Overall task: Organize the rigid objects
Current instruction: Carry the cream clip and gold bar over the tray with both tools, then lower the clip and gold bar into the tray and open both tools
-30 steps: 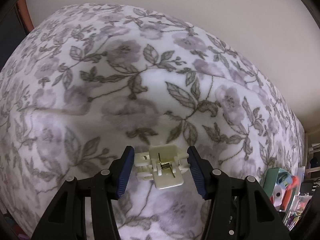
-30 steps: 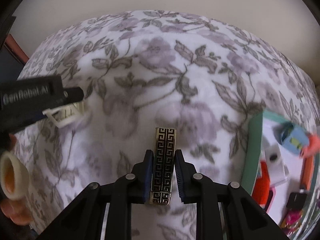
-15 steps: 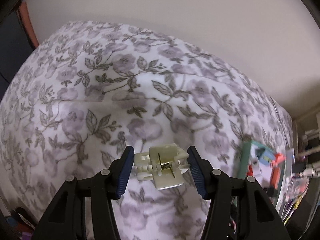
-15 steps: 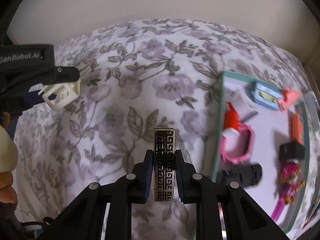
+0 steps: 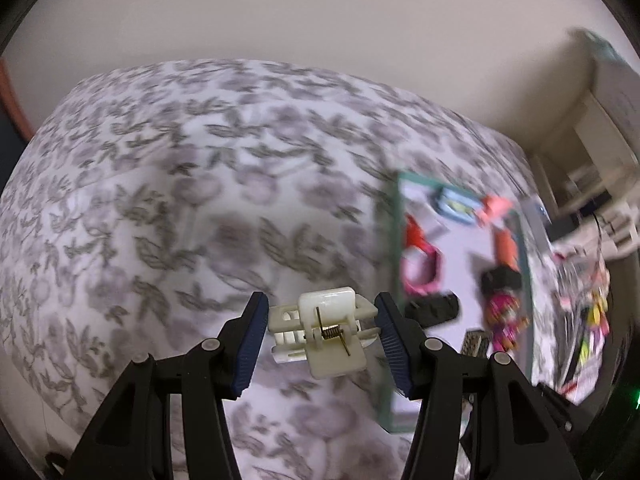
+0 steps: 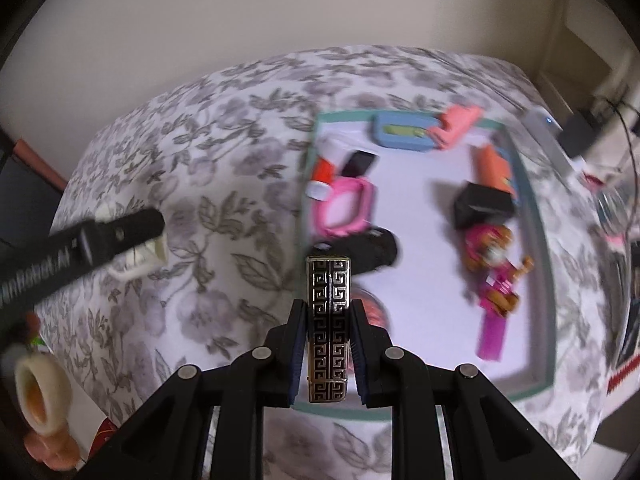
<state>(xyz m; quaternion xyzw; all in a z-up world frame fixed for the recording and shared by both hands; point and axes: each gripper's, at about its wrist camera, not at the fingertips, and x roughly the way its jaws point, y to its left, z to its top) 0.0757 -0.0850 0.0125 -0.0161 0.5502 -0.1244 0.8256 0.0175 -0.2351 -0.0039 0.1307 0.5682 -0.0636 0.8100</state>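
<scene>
A white clip (image 5: pixel 322 332) is pinched in the left gripper (image 5: pixel 320 334), jaws part-open around it; a patterned bar (image 6: pixel 328 330), maybe a lighter, is clamped in the nearly closed right gripper (image 6: pixel 328 346); both are held over the floral cover (image 5: pixel 160 220) beside the tray (image 6: pixel 536 240).

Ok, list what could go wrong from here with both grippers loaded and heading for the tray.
1. The white spring clip is pinched at its ends by the left gripper; it could twist out in transit.
2. The patterned lighter sticks far past the right gripper and might knock the black item on landing.
3. The green-rimmed tray is crowded; bare floor is limited.
</scene>
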